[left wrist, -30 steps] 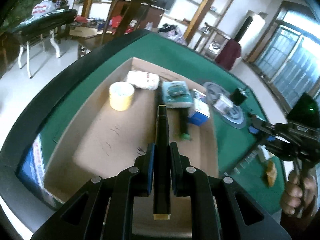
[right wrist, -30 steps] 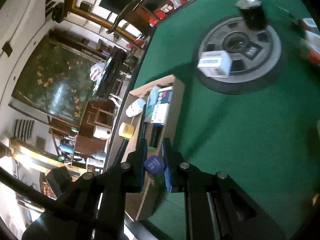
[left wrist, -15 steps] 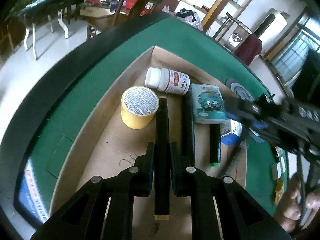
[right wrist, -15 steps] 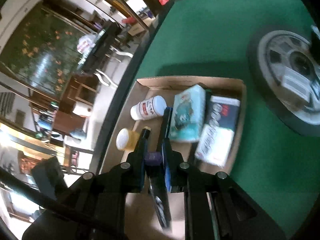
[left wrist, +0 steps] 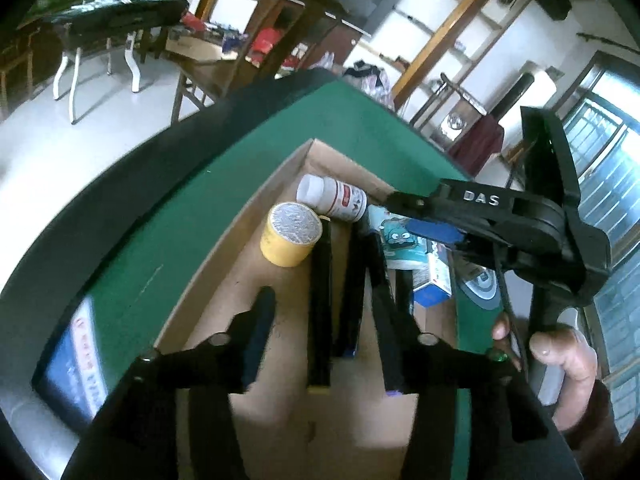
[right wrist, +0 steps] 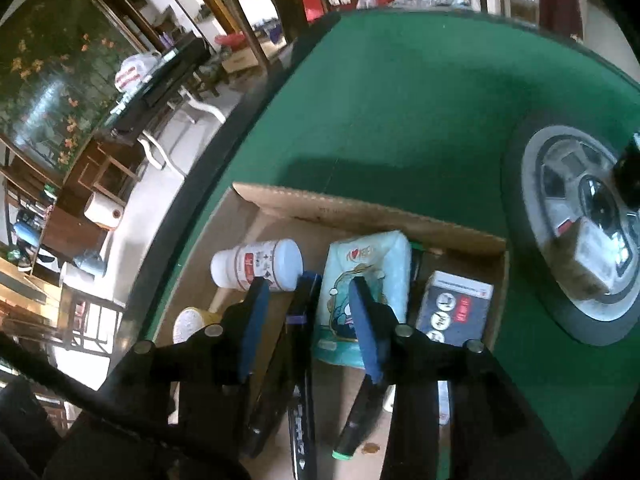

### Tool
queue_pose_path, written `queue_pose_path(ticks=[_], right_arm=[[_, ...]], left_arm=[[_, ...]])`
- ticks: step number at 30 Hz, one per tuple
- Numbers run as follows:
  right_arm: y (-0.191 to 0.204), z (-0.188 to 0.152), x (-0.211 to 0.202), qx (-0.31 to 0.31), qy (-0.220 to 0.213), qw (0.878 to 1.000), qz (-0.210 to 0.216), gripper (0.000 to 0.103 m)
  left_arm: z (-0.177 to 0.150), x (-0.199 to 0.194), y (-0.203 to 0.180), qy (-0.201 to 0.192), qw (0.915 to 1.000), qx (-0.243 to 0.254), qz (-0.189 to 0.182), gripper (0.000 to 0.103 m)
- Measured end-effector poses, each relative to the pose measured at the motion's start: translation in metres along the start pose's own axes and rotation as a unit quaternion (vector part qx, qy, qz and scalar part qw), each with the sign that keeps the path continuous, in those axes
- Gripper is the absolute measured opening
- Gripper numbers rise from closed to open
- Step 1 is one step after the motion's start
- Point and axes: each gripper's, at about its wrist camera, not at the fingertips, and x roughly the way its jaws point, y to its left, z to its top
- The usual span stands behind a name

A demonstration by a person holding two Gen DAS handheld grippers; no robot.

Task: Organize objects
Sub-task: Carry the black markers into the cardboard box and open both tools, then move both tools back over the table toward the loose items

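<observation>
Cardboard now carries both pens: your left gripper point(left wrist: 324, 332) and right gripper point(right wrist: 308, 320) were each clamped on one a second ago, and their jaws are opening, pads clear. The black marker point(left wrist: 320, 300) and purple-capped pen point(right wrist: 302, 344) lie in the box point(right wrist: 360, 210), beside the others.

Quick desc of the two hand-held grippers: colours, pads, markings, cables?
Both are black plastic with angular linkage arms and silver pivot pins. The left hand-held gripper and the right hand-held gripper carry flat blue pads on the fingers. Seen from the left wrist, the right unit bears white "DAS" lettering, a thin black cable and a grey pistol handle. A dark sleeve cuff shows.
</observation>
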Motion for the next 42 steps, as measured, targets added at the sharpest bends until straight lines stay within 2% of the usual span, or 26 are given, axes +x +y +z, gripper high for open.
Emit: queue_pose_path(ticks=[5, 9, 12, 13, 17, 19, 22, 27, 31, 34, 37, 42], right_arm=[[-0.014, -0.018, -0.039, -0.016, -0.029, 0.999, -0.01, 0.041], [-0.042, -0.043, -0.084, -0.023, -0.062, 0.997, -0.029, 0.046], [-0.071, -0.061, -0.118, -0.013, -0.095, 0.994, -0.054, 0.051], [-0.084, -0.069, -0.13, -0.004, -0.107, 0.992, -0.063, 0.055], [-0.16, -0.102, -0.176, 0.066, -0.141, 0.984, -0.092, 0.059], [-0.199, -0.114, -0.194, 0.103, -0.147, 0.978, -0.11, 0.059], [-0.243, -0.136, -0.215, 0.146, -0.154, 0.969, -0.131, 0.059], [-0.291, -0.176, -0.241, 0.198, -0.171, 0.956, -0.133, 0.059], [-0.31, -0.196, -0.246, 0.228, -0.176, 0.95, -0.12, 0.059], [-0.315, -0.198, -0.239, 0.234, -0.172, 0.951, -0.108, 0.059], [-0.31, -0.189, -0.233, 0.228, -0.168, 0.955, -0.092, 0.059], [-0.282, -0.15, -0.213, 0.177, -0.148, 0.971, -0.059, 0.061]], left_arm=[[-0.005, -0.022, 0.001, -0.023, 0.9996, -0.017, 0.0, 0.063], [-0.015, -0.037, -0.014, -0.032, 0.9992, -0.023, -0.009, 0.063], [-0.027, -0.046, -0.033, -0.046, 0.9977, -0.032, -0.039, 0.065], [-0.033, -0.049, -0.041, -0.053, 0.9966, -0.035, -0.053, 0.068], [-0.058, -0.052, -0.086, -0.069, 0.992, -0.005, -0.106, 0.069], [-0.071, -0.045, -0.115, -0.059, 0.9909, 0.023, -0.119, 0.069], [-0.091, -0.03, -0.152, -0.021, 0.9902, 0.063, -0.123, 0.069], [-0.131, -0.009, -0.198, 0.042, 0.9848, 0.122, -0.117, 0.069], [-0.155, 0.0, -0.22, 0.071, 0.9804, 0.151, -0.105, 0.069], [-0.169, 0.001, -0.229, 0.084, 0.9759, 0.174, -0.101, 0.069], [-0.176, -0.001, -0.232, 0.084, 0.9746, 0.185, -0.095, 0.069], [-0.171, 0.007, -0.22, 0.09, 0.9797, 0.156, -0.088, 0.069]])
